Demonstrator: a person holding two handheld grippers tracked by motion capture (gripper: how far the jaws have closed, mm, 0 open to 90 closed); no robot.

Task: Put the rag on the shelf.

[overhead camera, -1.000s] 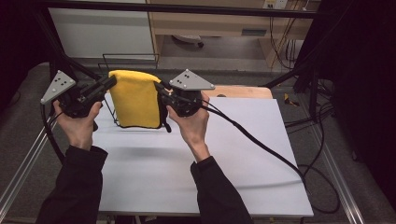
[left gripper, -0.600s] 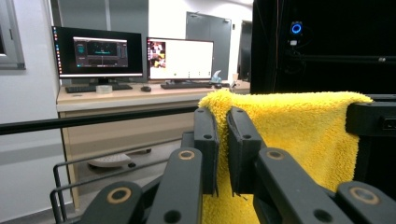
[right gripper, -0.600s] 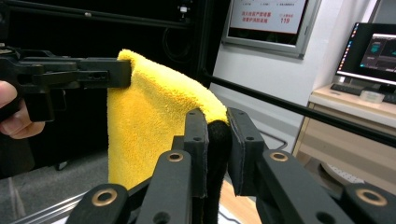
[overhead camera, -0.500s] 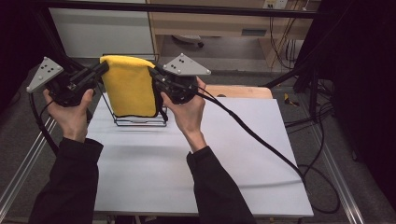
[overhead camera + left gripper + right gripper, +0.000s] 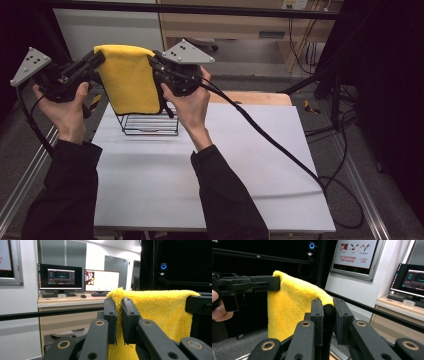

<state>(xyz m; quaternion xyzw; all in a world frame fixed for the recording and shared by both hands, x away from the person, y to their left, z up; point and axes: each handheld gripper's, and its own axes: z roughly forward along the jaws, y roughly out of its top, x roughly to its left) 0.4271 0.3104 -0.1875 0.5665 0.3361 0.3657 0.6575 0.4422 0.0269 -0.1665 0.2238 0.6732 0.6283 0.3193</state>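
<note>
- The yellow towel (image 5: 128, 80) hangs in the air, stretched between the two top corners, above the far left part of the white tabletop (image 5: 215, 165) and over a small wire rack (image 5: 150, 124) standing near the far left corner
- The left hand-held gripper (image 5: 98, 59) is clamped on the towel's left top corner; in the left gripper view its jaws pinch only a thin bit of the fluffy edge (image 5: 119, 302), so I'd worry that corner could slide out if the cloth is pulled tighter
- The right hand-held gripper (image 5: 152, 61) is closed on the other top corner; in the right gripper view the fabric between its jaws (image 5: 328, 312) looks bunched and dark, a fuller bite, so it seems the safer of the two
- If one corner lets go, the towel would swing down from the other and likely fall in a heap beside the rack rather than draping over it
- The lower hem hangs close to the rack's wires; lowering at an angle could snag it or shove the light rack toward the tabletop's far edge
- Uneven height between the hands would leave the towel lopsided on the rack
</note>
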